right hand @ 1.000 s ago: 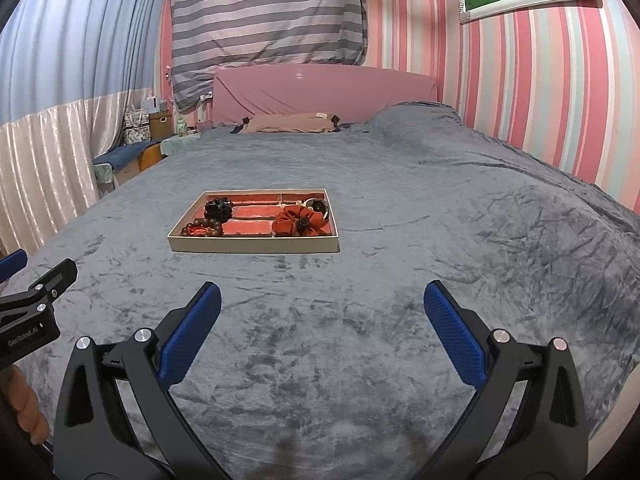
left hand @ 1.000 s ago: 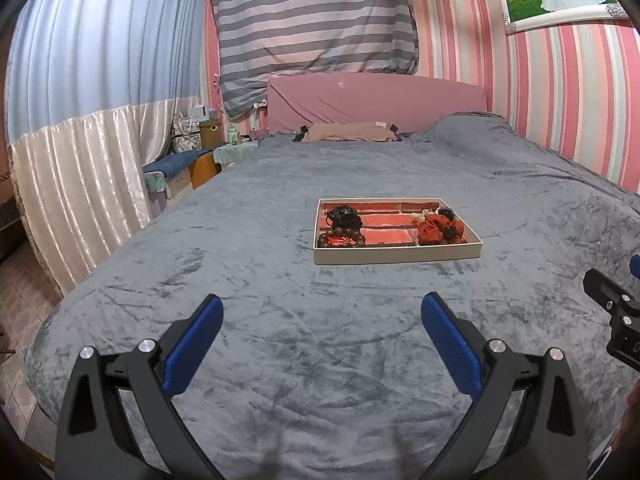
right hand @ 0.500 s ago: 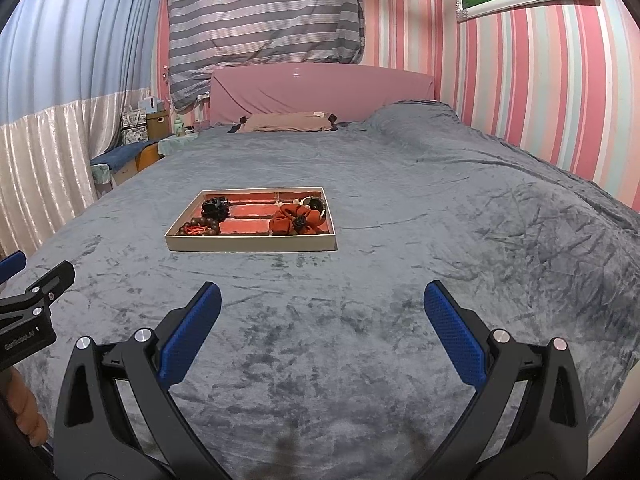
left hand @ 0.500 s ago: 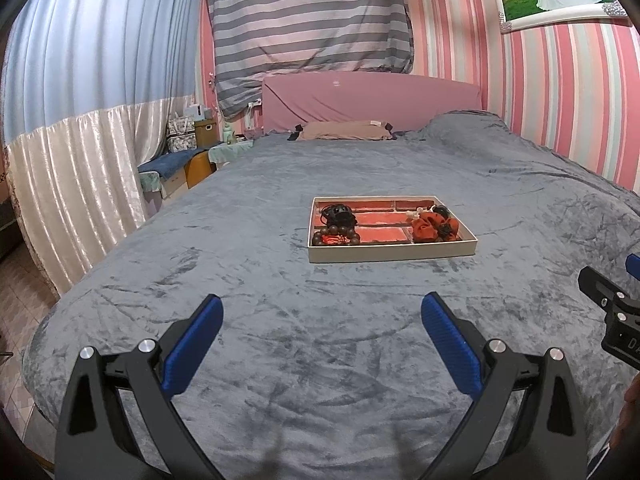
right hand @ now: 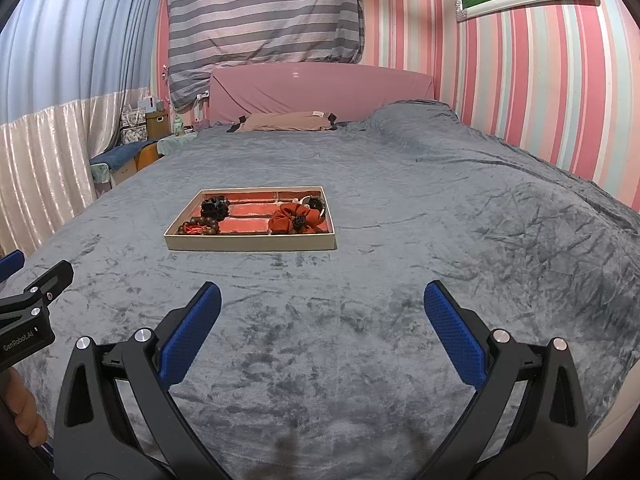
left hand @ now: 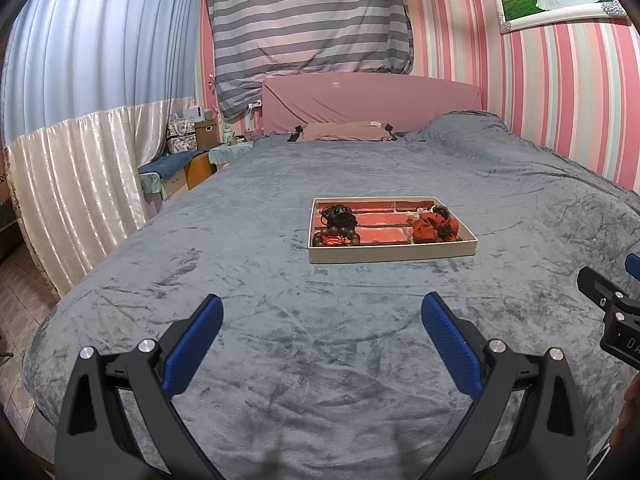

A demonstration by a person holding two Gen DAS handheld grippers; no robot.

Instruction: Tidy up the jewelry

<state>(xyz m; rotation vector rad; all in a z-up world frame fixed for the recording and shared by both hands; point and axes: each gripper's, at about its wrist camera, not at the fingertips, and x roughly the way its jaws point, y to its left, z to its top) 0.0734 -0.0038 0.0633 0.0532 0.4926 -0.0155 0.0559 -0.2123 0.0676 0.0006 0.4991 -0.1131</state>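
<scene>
A shallow beige tray (left hand: 392,255) with a red brick-pattern lining sits mid-bed; it also shows in the right wrist view (right hand: 252,243). In it lie a brown bead bracelet (left hand: 335,237), a black hair piece (left hand: 338,214) and a red fabric scrunchie (left hand: 430,227). The same bracelet (right hand: 199,227), black piece (right hand: 214,206) and scrunchie (right hand: 294,218) show in the right wrist view. My left gripper (left hand: 322,328) is open and empty, well short of the tray. My right gripper (right hand: 322,316) is open and empty, also short of it.
The grey plush blanket (left hand: 280,320) covers the whole bed. A pink headboard (left hand: 372,100) and a tan pillow (left hand: 344,131) are at the far end. A bedside stand with clutter (left hand: 192,148) is at the left. The striped wall (right hand: 540,80) is on the right.
Both grippers have drawn back slightly from the tray and stayed open. The tray and its contents have not moved.
</scene>
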